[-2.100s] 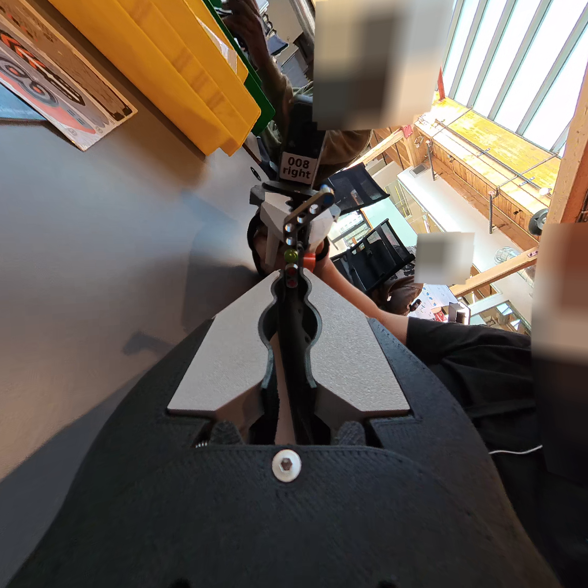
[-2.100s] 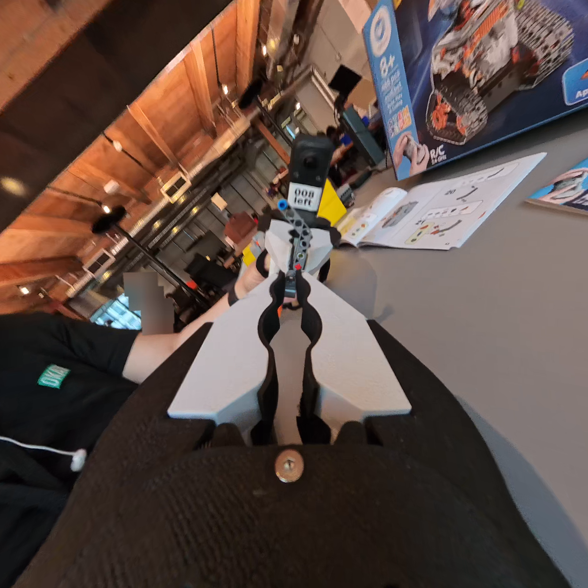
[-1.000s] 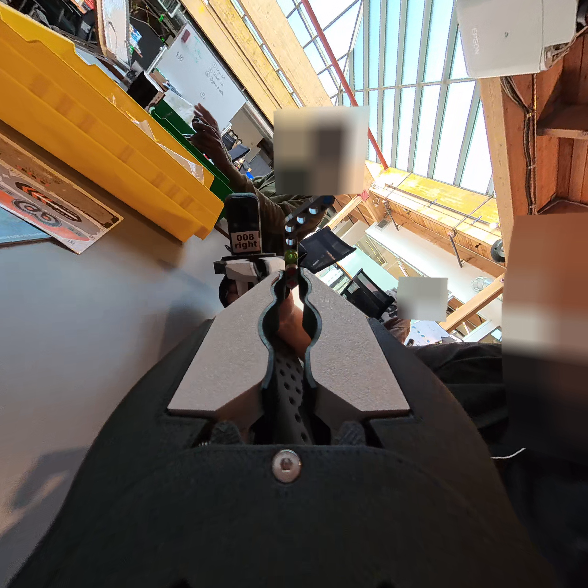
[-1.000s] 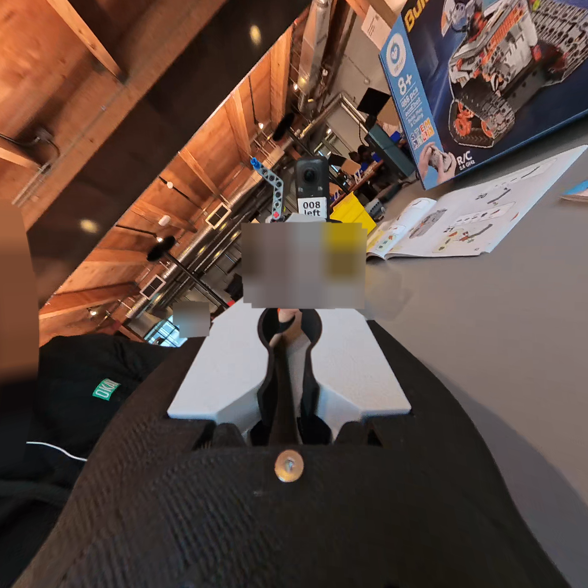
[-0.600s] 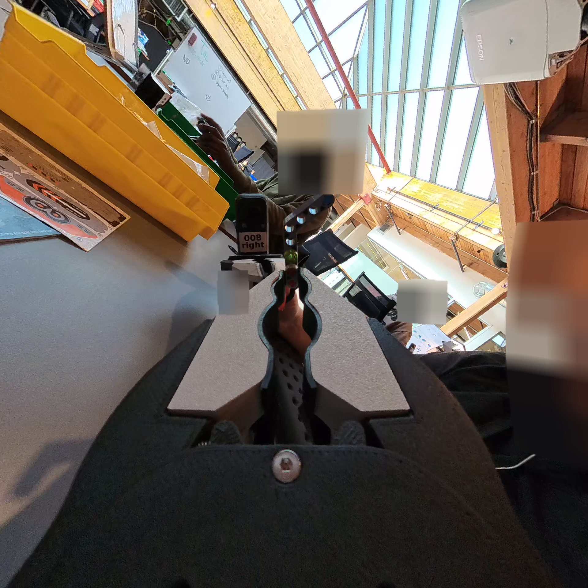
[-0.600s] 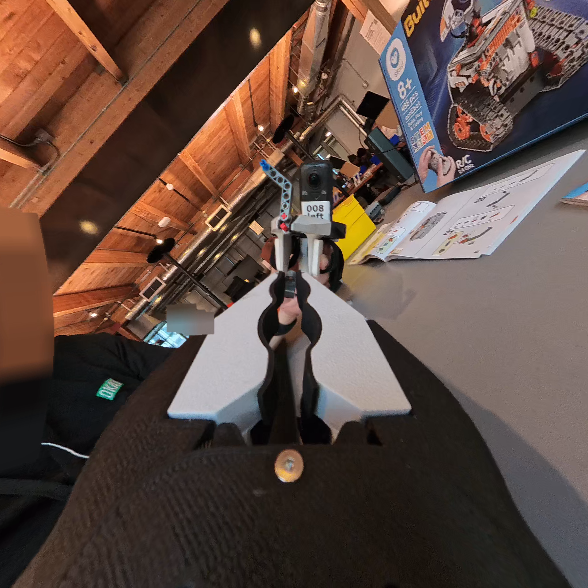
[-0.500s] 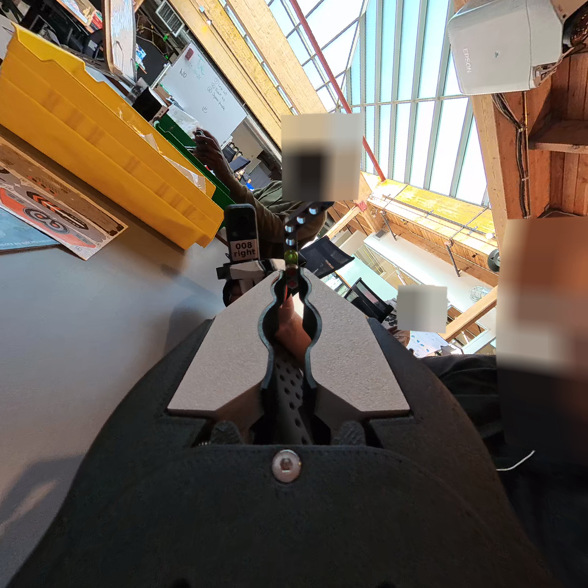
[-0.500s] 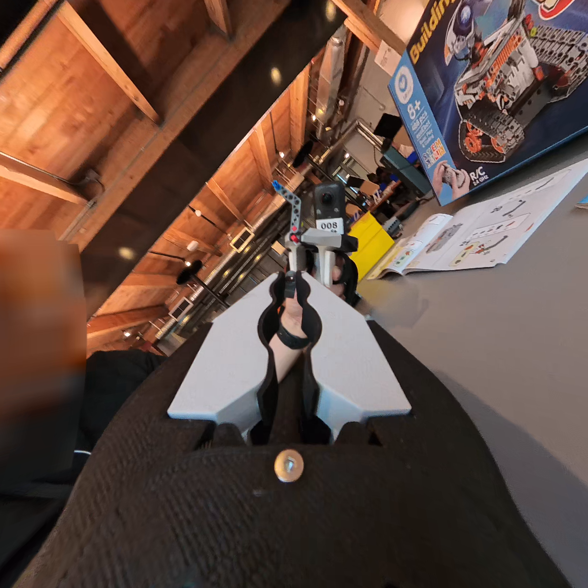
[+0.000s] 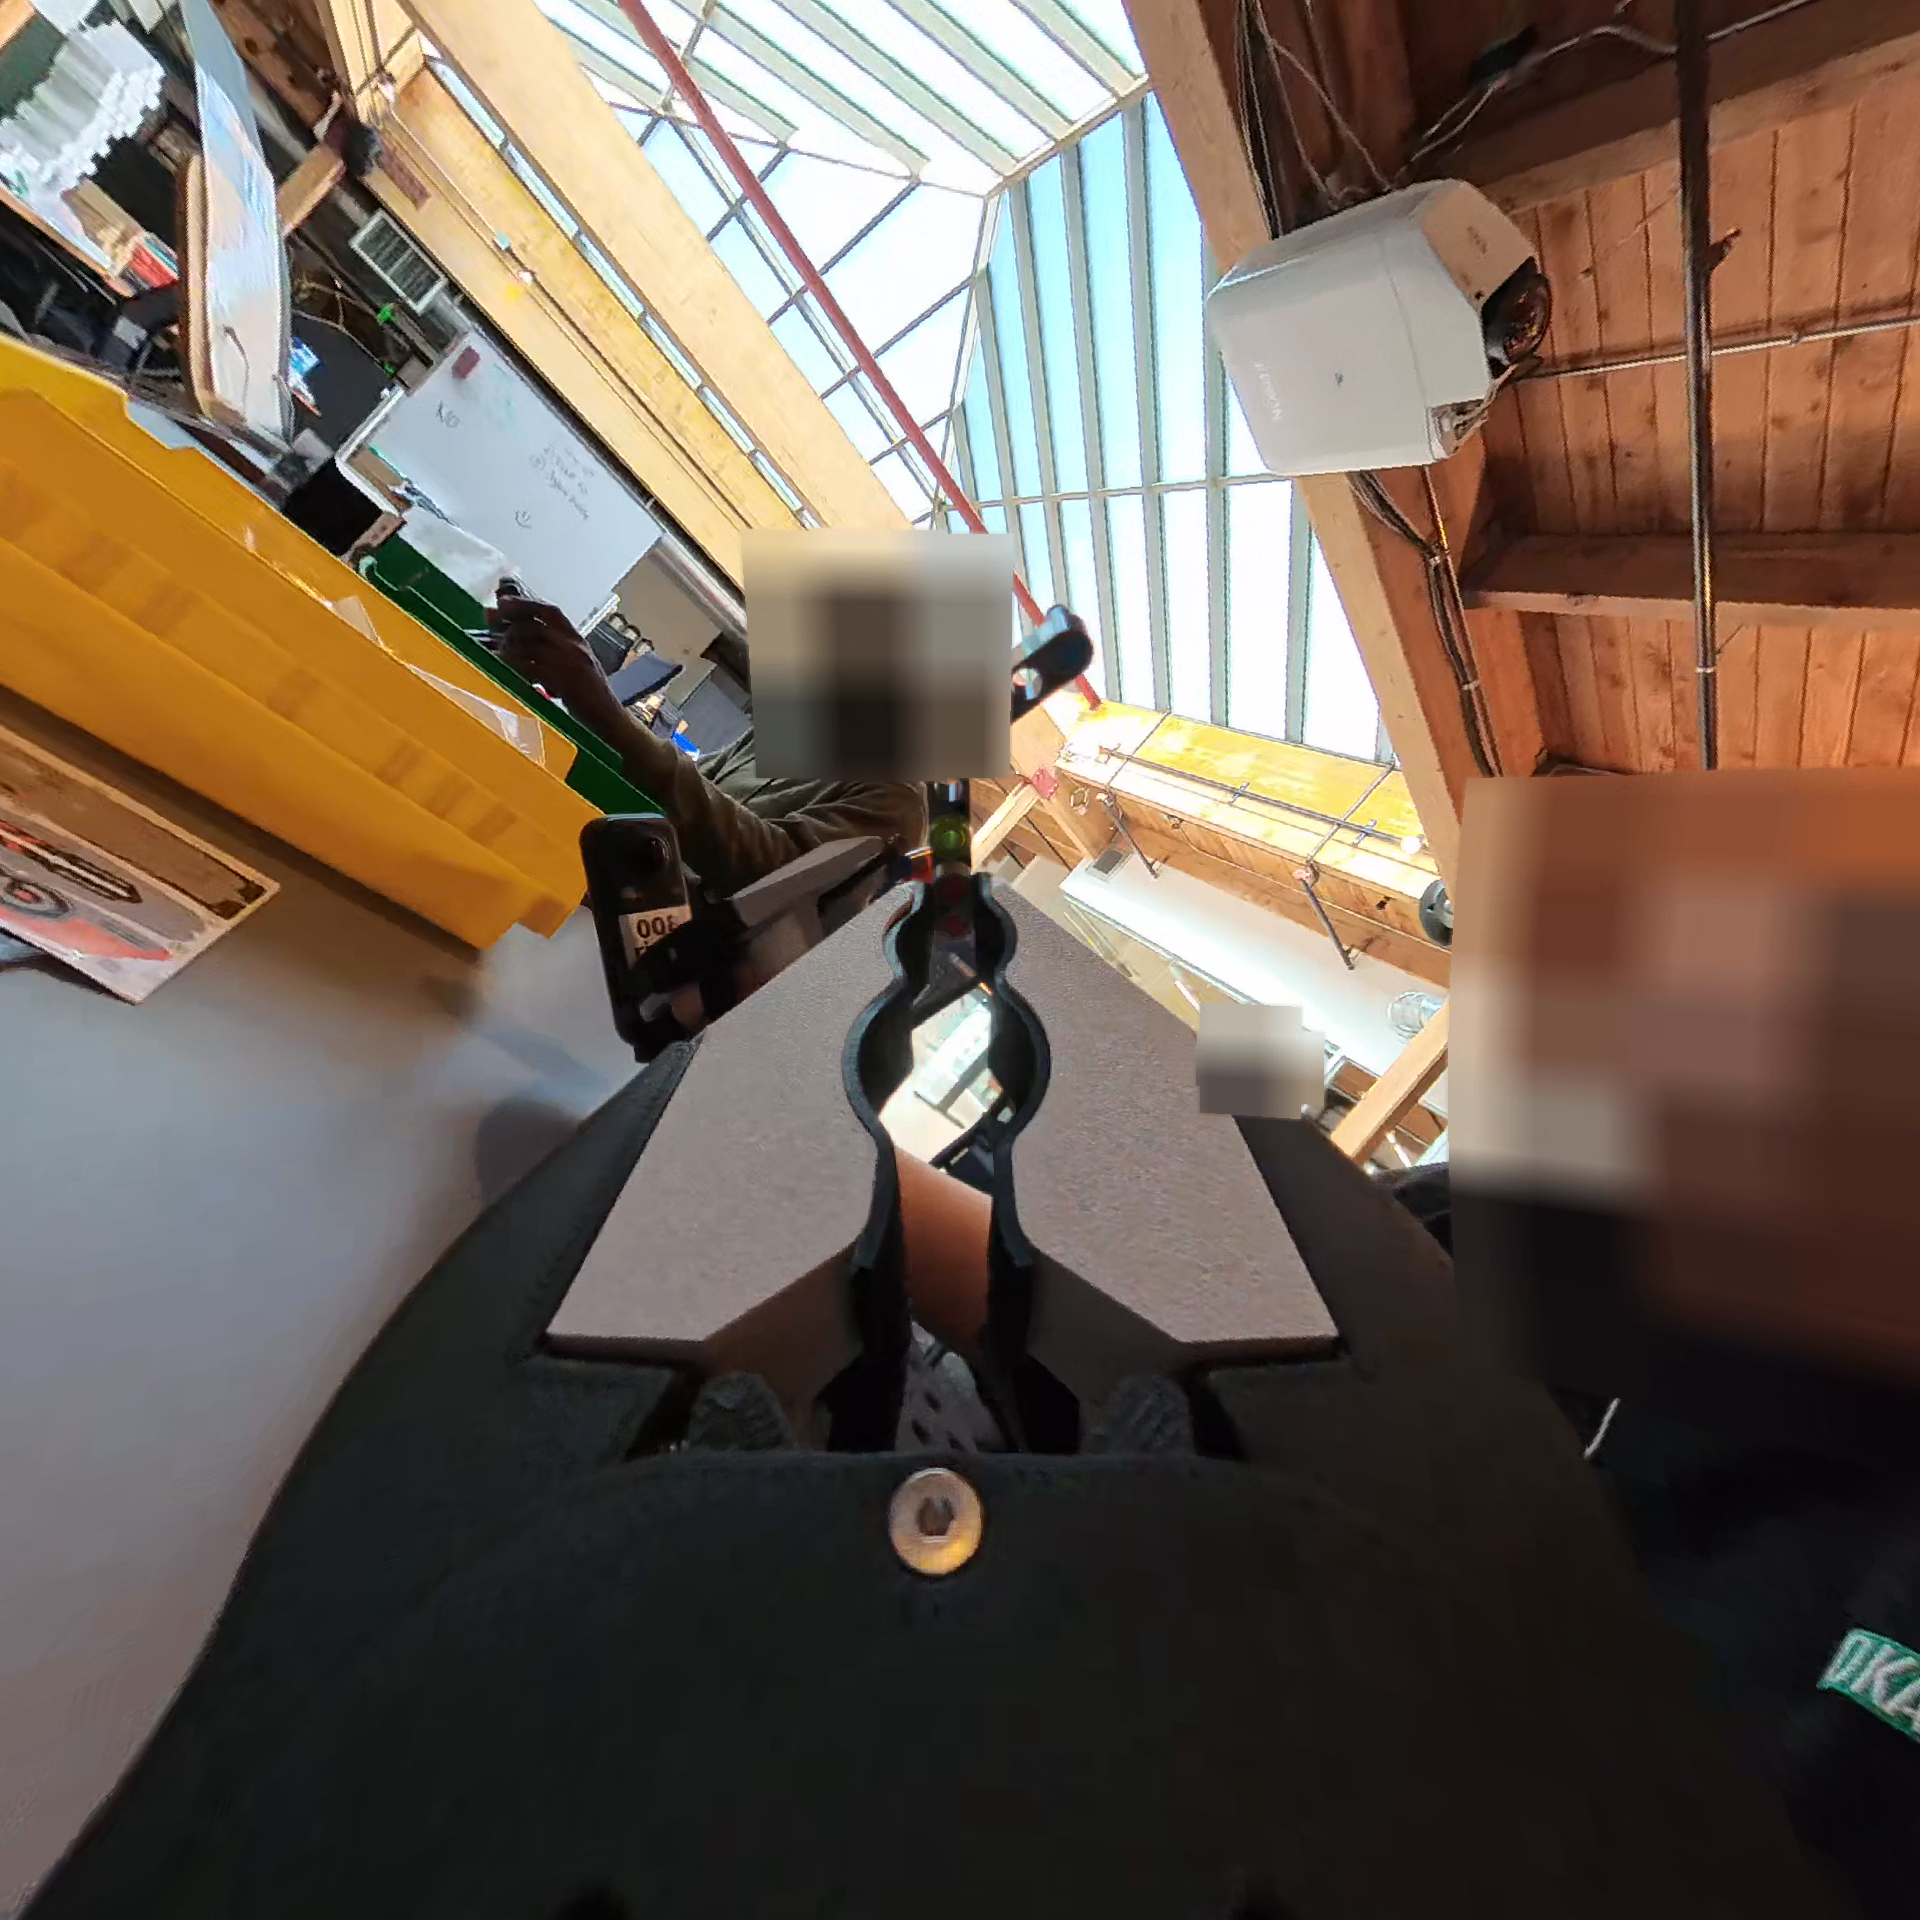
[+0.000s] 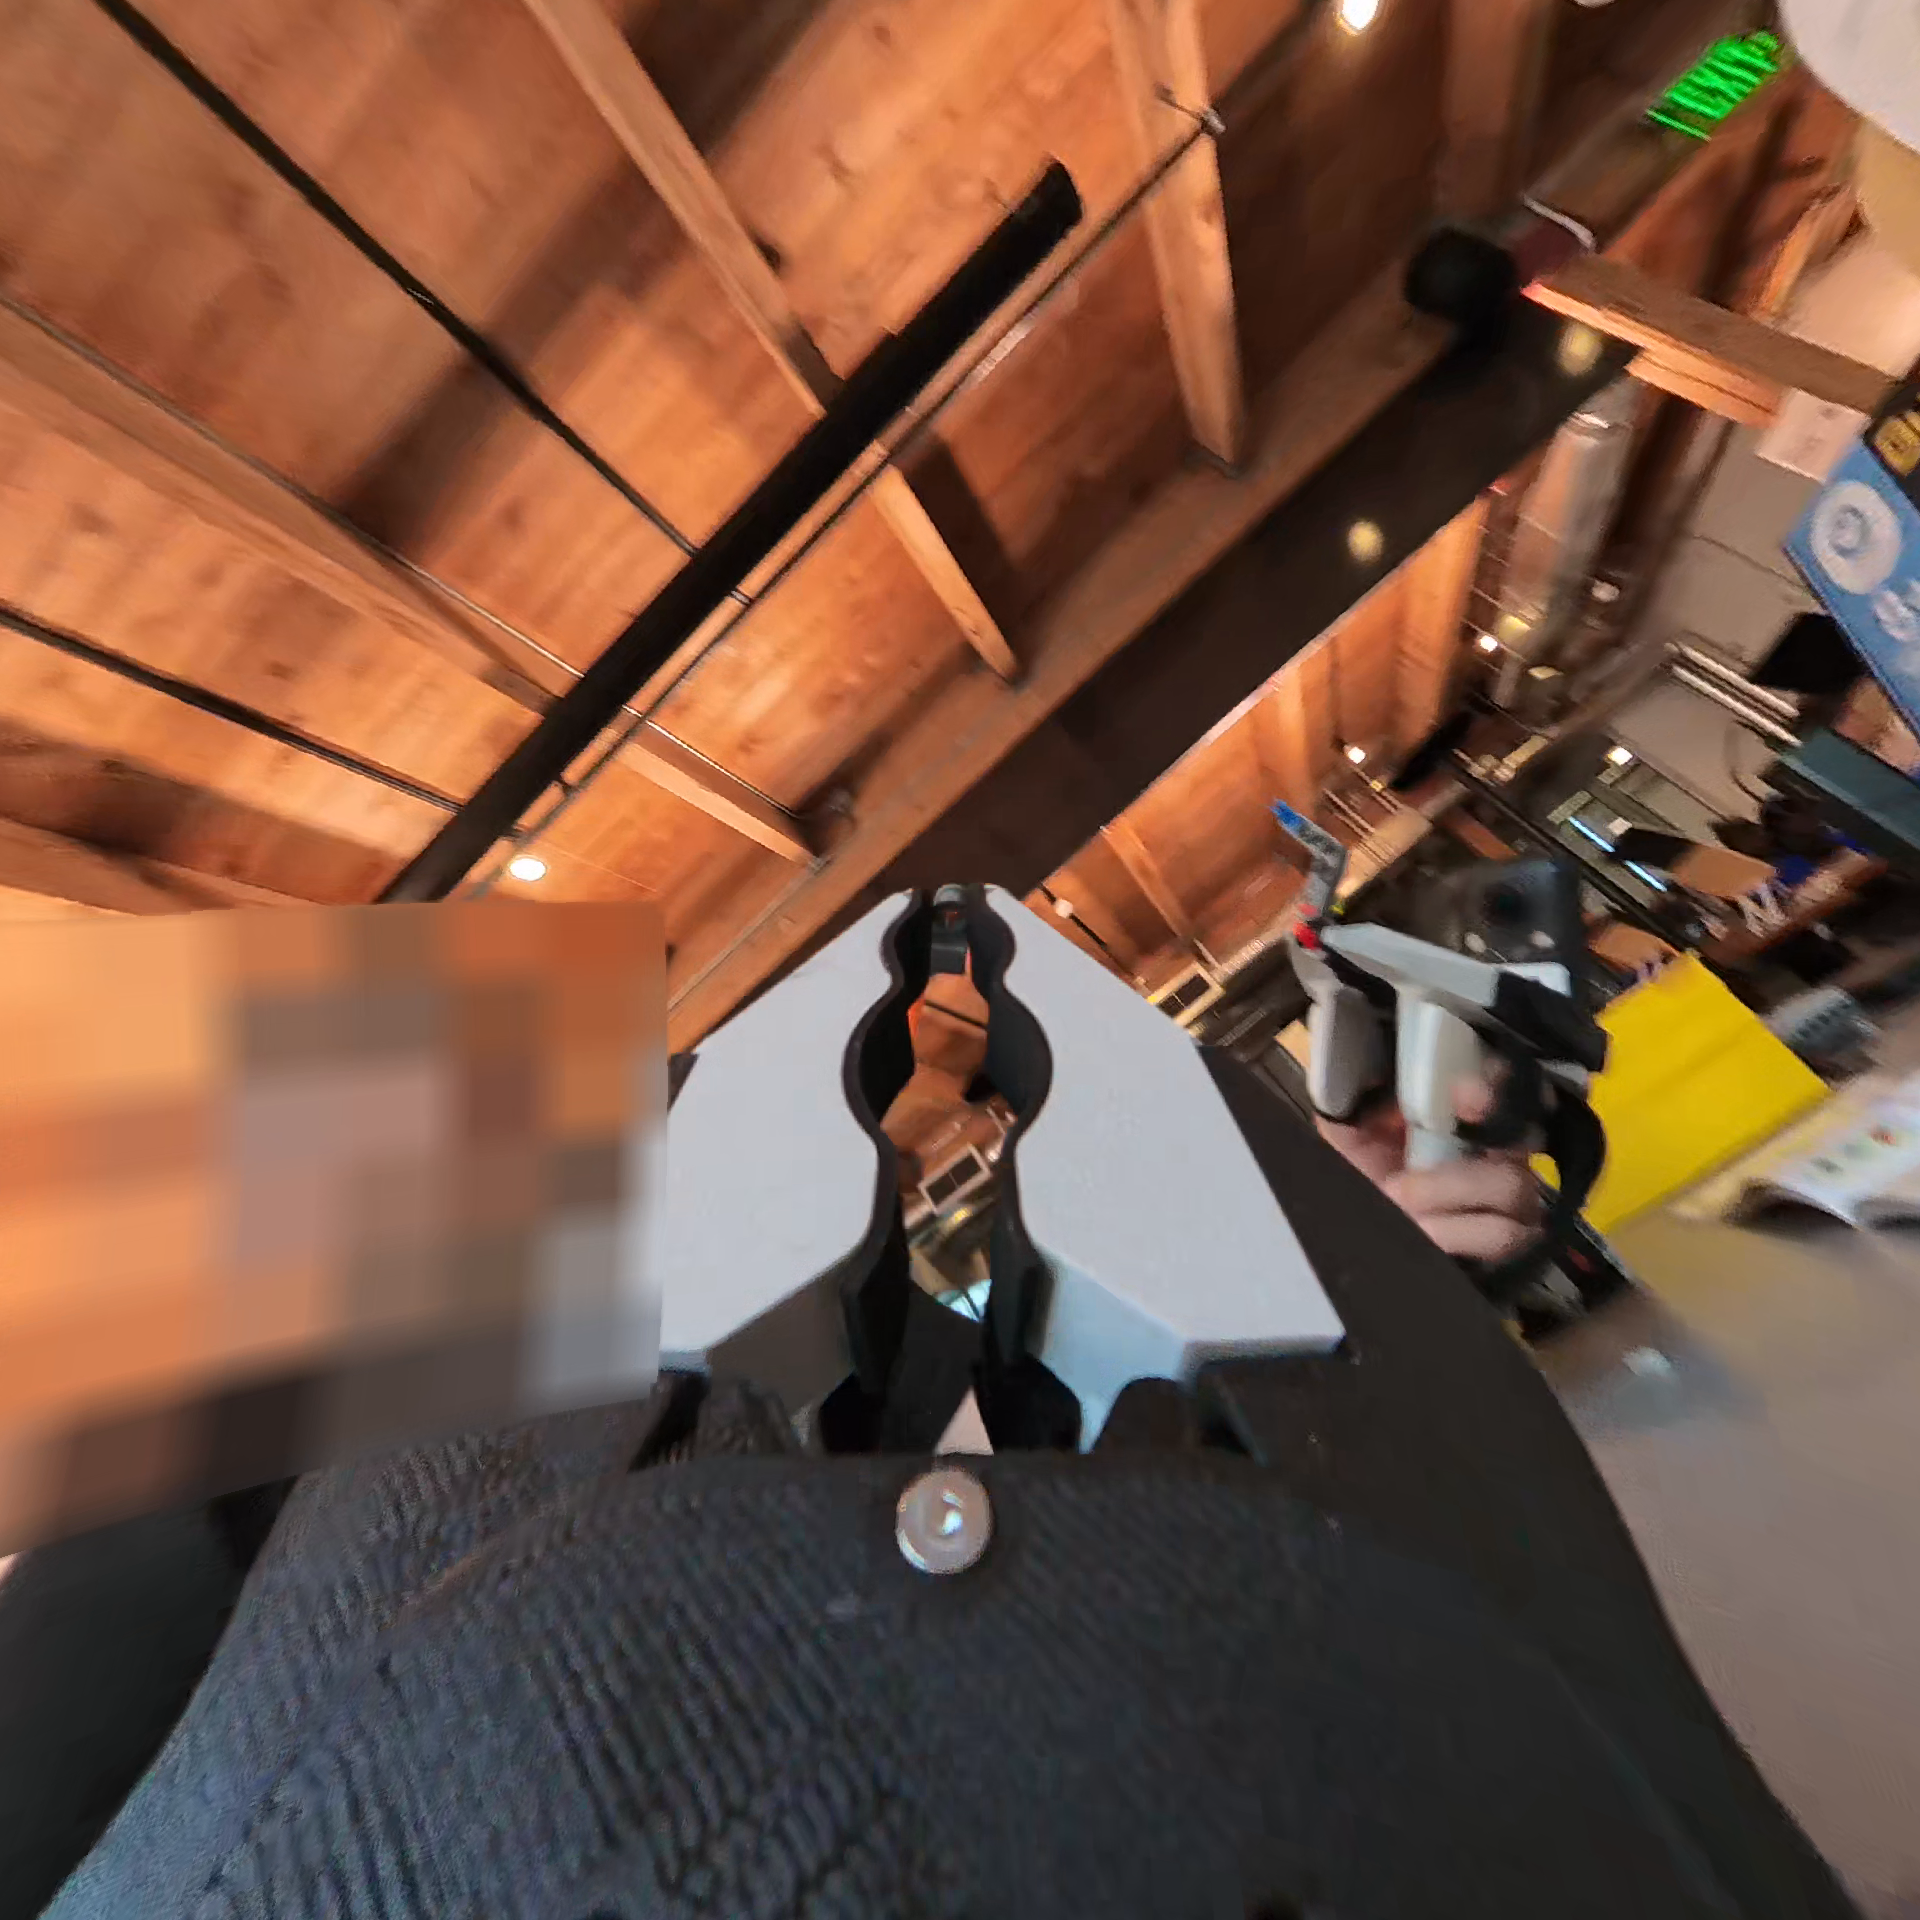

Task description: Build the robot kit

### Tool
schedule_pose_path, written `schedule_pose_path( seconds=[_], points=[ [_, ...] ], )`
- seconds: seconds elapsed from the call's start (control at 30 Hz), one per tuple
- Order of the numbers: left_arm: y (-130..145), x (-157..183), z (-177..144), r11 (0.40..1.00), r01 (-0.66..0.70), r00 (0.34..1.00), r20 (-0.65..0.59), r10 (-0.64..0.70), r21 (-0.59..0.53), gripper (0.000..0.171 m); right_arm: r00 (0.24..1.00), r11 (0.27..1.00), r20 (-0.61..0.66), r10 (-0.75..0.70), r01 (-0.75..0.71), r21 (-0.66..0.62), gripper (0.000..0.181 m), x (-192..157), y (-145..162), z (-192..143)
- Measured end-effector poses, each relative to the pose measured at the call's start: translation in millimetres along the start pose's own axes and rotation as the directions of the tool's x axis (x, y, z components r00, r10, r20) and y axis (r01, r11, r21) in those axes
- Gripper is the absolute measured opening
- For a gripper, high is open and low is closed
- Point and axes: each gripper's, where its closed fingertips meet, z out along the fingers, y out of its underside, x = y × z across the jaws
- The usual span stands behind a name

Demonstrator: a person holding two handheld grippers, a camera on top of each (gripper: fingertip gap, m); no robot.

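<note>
My left gripper (image 9: 948,906) is shut on a dark grey bent beam with holes (image 9: 1047,660). The beam rises from the tips and carries a green pin and a red pin; a blur patch hides its middle. My right gripper (image 10: 948,927) is shut on a small dark grey piece with a red pin (image 10: 948,948). Both are held in the air above the grey table (image 9: 208,1195) and point up at the ceiling. The right gripper (image 9: 831,873) shows just left of my left tips. The left gripper (image 10: 1322,940) with the beam (image 10: 1317,868) shows to the right, apart from the right tips.
Yellow bins (image 9: 260,665) and a green bin (image 9: 488,634) stand at the table's far side, with a printed card (image 9: 104,883) beside them. A person's hand (image 9: 551,655) reaches behind the bins. A booklet (image 10: 1860,1164) and a blue box (image 10: 1870,551) are at the right. About 15 cm separates my left fingertips from my right.
Both grippers have tilted upward and swung apart. The right gripper now sits left of my left tips, and the left gripper has slid to the right in the right wrist view.
</note>
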Motion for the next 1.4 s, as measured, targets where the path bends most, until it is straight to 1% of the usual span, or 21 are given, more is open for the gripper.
schedule_pose_path(
  seconds=[0.1, 0.13, 0.2, 0.27, 0.33, 0.37, 0.4, 0.43, 0.5, 0.6, 0.67, 0.7, 0.77, 0.8, 0.87, 0.93, 1.0, 1.07, 1.17, 1.27, 1.4],
  points=[
    [-4.2, -1.7, -4.5, 1.0, -0.009, 1.0, 0.002, 0.009, 0.005, 0.005, 0.998, 0.999, 0.052, -0.033, 0.031, 0.029, 0.006, -14.7, -4.5, -3.1],
    [-5.8, -0.1, -5.0, 1.0, -0.01, 1.0, 0.001, 0.01, 0.011, 0.005, 0.999, 0.999, 0.032, -0.042, 0.041, 0.017, 0.006, -12.6, -1.7, -2.5],
    [-3.5, 2.9, -3.4, 1.0, -0.03, 0.999, 0.017, 0.03, -0.007, 0.005, 0.994, 0.997, -0.077, -0.072, 0.069, -0.039, 0.006, 6.2, 7.3, 0.6],
    [2.3, 3.8, 1.4, 0.998, -0.051, 0.998, 0.036, 0.052, -0.042, 0.005, 0.965, 0.982, -0.222, -0.139, 0.105, -0.158, 0.006, 33.7, 24.6, 3.9],
    [9.4, 2.3, 7.4, 0.996, -0.052, 0.997, 0.051, 0.056, -0.073, 0.006, 0.901, 0.935, -0.341, -0.267, 0.157, -0.319, 0.006, 58.9, 45.9, 3.0],
    [14.1, -1.3, 10.2, 0.994, -0.056, 0.995, 0.075, 0.063, -0.097, 0.005, 0.863, 0.901, -0.371, -0.344, 0.192, -0.39, 0.006, 67.4, 53.7, 1.9],
    [18.7, -5.2, 12.6, 0.991, -0.064, 0.992, 0.101, 0.077, -0.122, 0.005, 0.844, 0.872, -0.367, -0.392, 0.214, -0.44, 0.006, 69.7, 59.8, 2.5],
    [22.1, -7.9, 14.6, 0.988, -0.072, 0.989, 0.116, 0.089, -0.139, 0.005, 0.839, 0.861, -0.354, -0.413, 0.233, -0.453, 0.006, 68.2, 61.1, 4.3],
    [23.7, -8.2, 16.5, 0.987, -0.075, 0.99, 0.106, 0.09, -0.14, 0.005, 0.853, 0.884, -0.336, -0.399, 0.261, -0.387, 0.006, 57.4, 49.0, 5.9],
    [16.7, -8.3, 12.0, 0.995, -0.043, 0.996, 0.079, 0.05, -0.087, 0.005, 0.918, 0.947, -0.244, -0.312, 0.283, -0.15, 0.006, 21.8, 13.0, 4.0],
    [18.6, -12.4, 10.3, 0.996, -0.009, 0.997, 0.079, 0.016, -0.09, 0.005, 0.945, 0.962, -0.181, -0.271, 0.266, -0.053, 0.005, 6.0, 0.6, 0.8],
    [21.3, -14.9, 10.9, 0.995, -0.002, 0.996, 0.088, 0.011, -0.102, 0.005, 0.944, 0.963, -0.191, -0.269, 0.263, -0.056, 0.005, 7.5, 0.9, 0.2],
    [25.8, -16.5, 13.4, 0.992, 0.008, 0.995, 0.101, 0.005, -0.126, 0.005, 0.926, 0.957, -0.25, -0.284, 0.258, -0.133, 0.006, 22.1, 12.4, 1.7],
    [25.4, -14.9, 14.5, 0.993, 0.009, 0.995, 0.1, 0.003, -0.122, 0.005, 0.918, 0.952, -0.274, -0.288, 0.244, -0.185, 0.006, 30.6, 21.0, 3.2],
    [16.4, -2.4, 14.7, 0.997, 0.004, 0.999, 0.042, -0.001, -0.071, 0.005, 0.926, 0.948, -0.27, -0.263, 0.196, -0.251, 0.006, 38.5, 35.5, 7.3],
    [2.7, 9.2, 9.0, 1.0, -0.004, 1.0, -0.016, 0.005, 0.005, 0.005, 0.947, 0.957, -0.243, -0.209, 0.147, -0.25, 0.006, 38.1, 39.3, 9.0],
    [-3.4, 8.0, 2.9, 0.999, -0.001, 1.0, -0.023, 0.002, 0.038, 0.005, 0.96, 0.975, -0.24, -0.146, 0.098, -0.202, 0.006, 39.1, 32.5, 6.7],
    [0.5, -3.2, 1.0, 1.0, 0.015, 1.0, 0.01, -0.015, 0.018, 0.005, 0.966, 0.985, -0.232, -0.117, 0.083, -0.149, 0.005, 36.7, 23.0, 3.9],
    [13.0, -17.9, 5.0, 0.998, 0.048, 0.997, 0.064, -0.045, -0.034, 0.005, 0.948, 0.981, -0.269, -0.169, 0.137, -0.134, 0.006, 35.5, 17.0, -0.2],
    [29.4, -25.9, 13.3, 0.991, 0.053, 0.991, 0.125, -0.038, -0.12, 0.005, 0.92, 0.966, -0.316, -0.233, 0.181, -0.187, 0.006, 41.2, 23.0, -0.4],
    [44.3, -34.4, 18.5, 0.978, 0.006, 0.979, 0.201, 0.037, -0.21, 0.005, 0.884, 0.941, -0.377, -0.277, 0.17, -0.292, 0.006, 59.7, 37.7, -0.2]
  ],
)
